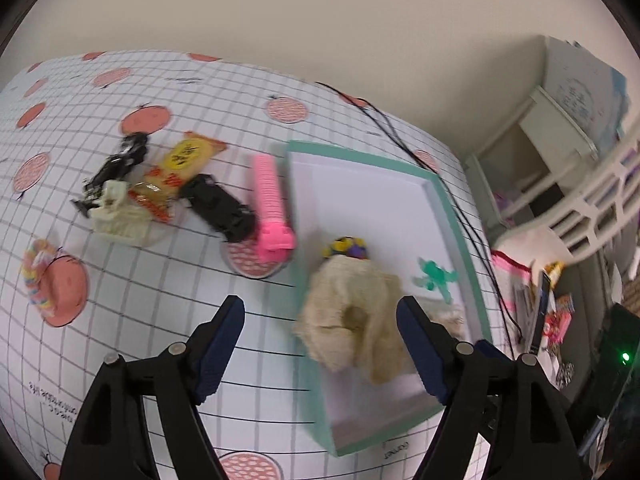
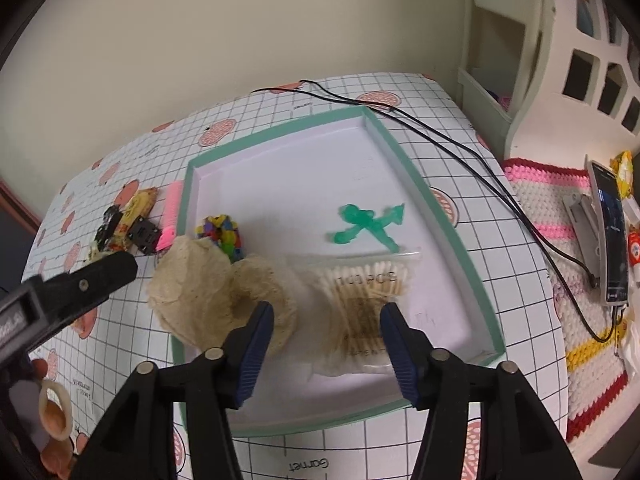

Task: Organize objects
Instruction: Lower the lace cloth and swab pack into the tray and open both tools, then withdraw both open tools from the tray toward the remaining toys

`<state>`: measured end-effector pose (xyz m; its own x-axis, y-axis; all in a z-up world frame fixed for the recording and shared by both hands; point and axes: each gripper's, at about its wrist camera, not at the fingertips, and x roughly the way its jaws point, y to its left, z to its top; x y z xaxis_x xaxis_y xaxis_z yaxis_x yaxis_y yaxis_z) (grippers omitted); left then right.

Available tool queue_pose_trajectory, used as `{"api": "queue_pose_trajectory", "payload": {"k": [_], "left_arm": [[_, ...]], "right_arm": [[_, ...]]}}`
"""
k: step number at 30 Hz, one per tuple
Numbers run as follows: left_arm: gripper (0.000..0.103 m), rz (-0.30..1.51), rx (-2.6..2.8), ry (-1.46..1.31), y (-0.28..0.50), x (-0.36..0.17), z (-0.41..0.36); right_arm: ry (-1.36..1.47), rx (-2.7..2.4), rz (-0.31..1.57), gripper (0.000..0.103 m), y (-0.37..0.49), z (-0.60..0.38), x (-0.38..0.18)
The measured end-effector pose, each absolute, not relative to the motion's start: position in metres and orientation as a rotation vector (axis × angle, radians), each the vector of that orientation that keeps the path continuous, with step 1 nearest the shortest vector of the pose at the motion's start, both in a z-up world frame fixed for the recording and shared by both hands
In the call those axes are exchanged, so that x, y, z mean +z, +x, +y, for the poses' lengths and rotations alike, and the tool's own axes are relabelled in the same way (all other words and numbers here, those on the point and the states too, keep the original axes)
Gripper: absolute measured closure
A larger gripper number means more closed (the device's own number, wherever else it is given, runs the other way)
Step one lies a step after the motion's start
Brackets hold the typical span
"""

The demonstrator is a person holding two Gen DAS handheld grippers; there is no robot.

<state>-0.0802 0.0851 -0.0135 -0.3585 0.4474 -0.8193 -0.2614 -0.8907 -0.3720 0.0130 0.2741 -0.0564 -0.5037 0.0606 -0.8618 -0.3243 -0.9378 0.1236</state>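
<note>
Hovering our left gripper (image 1: pixel 320 344) and right gripper (image 2: pixel 326 350), both jaws spread and empty, over the tray (image 2: pixel 440 208), scrunchie (image 2: pixel 208 292) on its left rim.

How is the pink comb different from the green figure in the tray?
The pink comb lies outside the tray on the tablecloth, against its edge; the green figure lies inside it. The comb is a straight, ridged bar; the figure has splayed limbs. The comb is opaque pink, while the figure is green and looks somewhat translucent. Both lie flat, and neither gripper holds them.
</note>
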Motion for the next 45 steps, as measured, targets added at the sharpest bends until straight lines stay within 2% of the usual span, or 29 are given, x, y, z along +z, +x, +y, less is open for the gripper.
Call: {"api": "queue_pose_trajectory", "payload": {"k": [8,9,11,16,17,18,20,25,27,39,45], "left_arm": [[0.023,-0.294,2.309,-1.531,-0.087,-0.026,0.063],[0.02,-0.299,2.314,-1.534,-0.088,-0.026,0.061],[0.012,-0.305,2.325,-1.535,-0.089,-0.027,0.057],[0.012,-0.318,2.354,-1.53,-0.091,-0.027,0.05],[0.012,-0.322,2.357,-1.529,-0.091,-0.027,0.049],[0.011,-0.325,2.359,-1.526,-0.091,-0.027,0.048],[0.009,-0.329,2.366,-1.521,-0.091,-0.027,0.046],[0.007,-0.335,2.388,-1.508,-0.091,-0.025,0.044],[0.002,-0.341,2.389,-1.509,-0.092,-0.025,0.043],[0.002,-0.354,2.396,-1.507,-0.092,-0.024,0.038],[0.002,-0.459,2.419,-1.486,-0.097,-0.018,0.018]], "right_arm": [[-1.417,2.528,0.364,0.023,0.013,0.268,-0.056],[-1.415,2.527,0.358,0.021,0.013,0.267,-0.056],[-1.412,2.529,0.351,0.018,0.013,0.266,-0.056],[-1.409,2.528,0.33,0.016,0.013,0.264,-0.056],[-1.41,2.527,0.329,0.013,0.013,0.264,-0.056],[-1.409,2.525,0.33,0.005,0.013,0.264,-0.057],[-1.402,2.525,0.329,0.0,0.013,0.263,-0.056],[-1.405,2.525,0.331,0.0,0.012,0.262,-0.057],[-1.41,2.52,0.324,0.0,0.011,0.262,-0.057],[-1.416,2.513,0.317,0.0,0.011,0.261,-0.058],[-1.357,2.566,0.354,0.0,0.007,0.251,-0.049]]}}
